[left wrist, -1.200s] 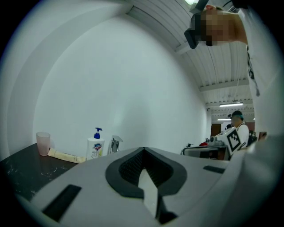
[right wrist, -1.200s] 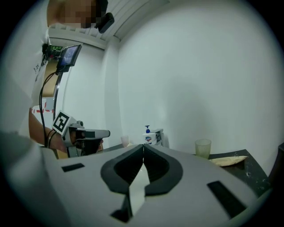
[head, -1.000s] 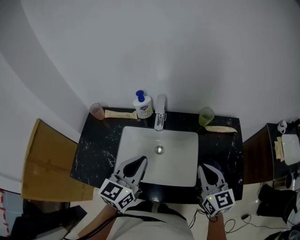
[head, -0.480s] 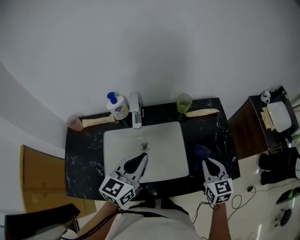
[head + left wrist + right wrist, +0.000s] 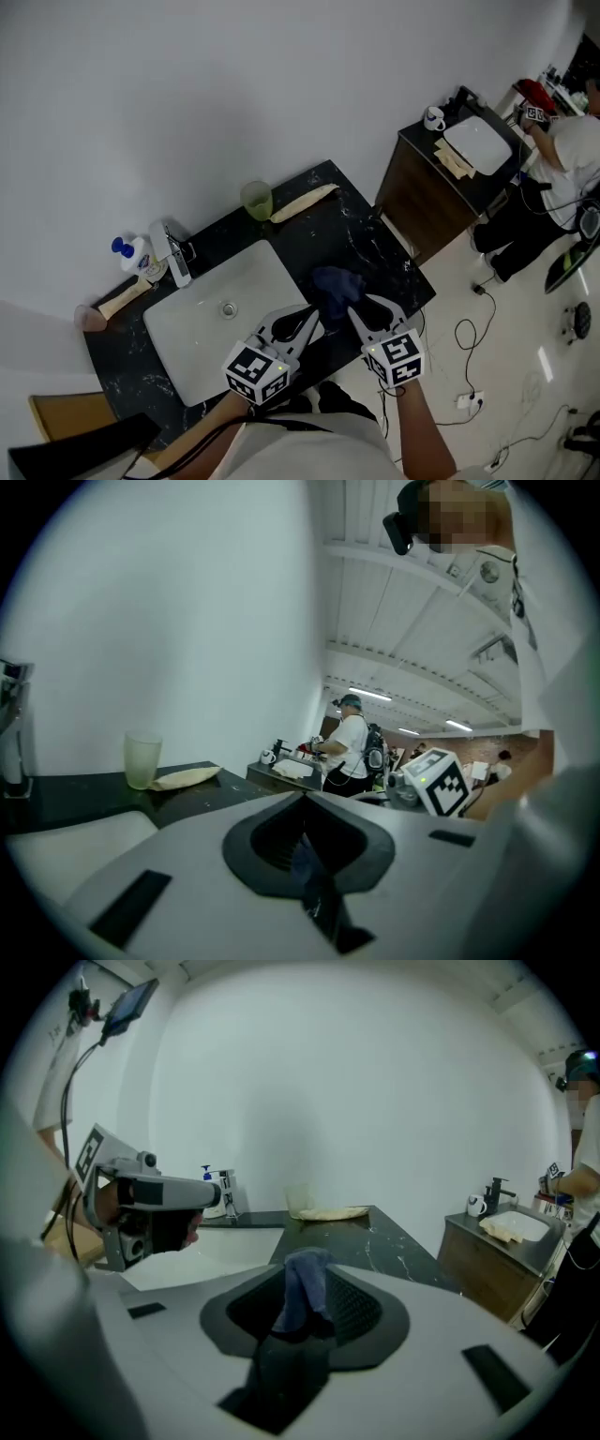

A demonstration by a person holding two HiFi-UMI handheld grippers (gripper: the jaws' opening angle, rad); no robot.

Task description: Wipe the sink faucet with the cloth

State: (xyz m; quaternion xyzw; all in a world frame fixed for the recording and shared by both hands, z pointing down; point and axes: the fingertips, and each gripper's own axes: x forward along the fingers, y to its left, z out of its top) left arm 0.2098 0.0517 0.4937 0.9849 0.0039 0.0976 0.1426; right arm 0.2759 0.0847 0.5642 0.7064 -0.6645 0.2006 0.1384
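Note:
A crumpled blue cloth point(image 5: 336, 283) lies on the black counter point(image 5: 375, 246) to the right of the white sink point(image 5: 187, 337). The chrome faucet point(image 5: 174, 253) stands at the sink's back rim, far from both grippers. My right gripper point(image 5: 366, 304) reaches the cloth's near edge. Its jaws have just been opening, and the cloth point(image 5: 306, 1283) now hangs between them unpressed. My left gripper point(image 5: 307, 317) hovers over the sink's front right corner, just left of the cloth, with its jaws shut and nothing in them. The left gripper point(image 5: 141, 1206) also shows side-on in the right gripper view.
A soap bottle point(image 5: 131, 253) stands beside the faucet, a pink cup point(image 5: 89, 319) further left. A green cup point(image 5: 255, 199) and a beige cloth point(image 5: 300, 201) sit at the counter's back. A wooden cabinet point(image 5: 441, 187) holds a white tray and mug; a person point(image 5: 567, 141) stands beyond.
The head view has swung right. Both grippers moved from the sink's front edge toward the blue cloth. The right jaws went from shut to open around the cloth.

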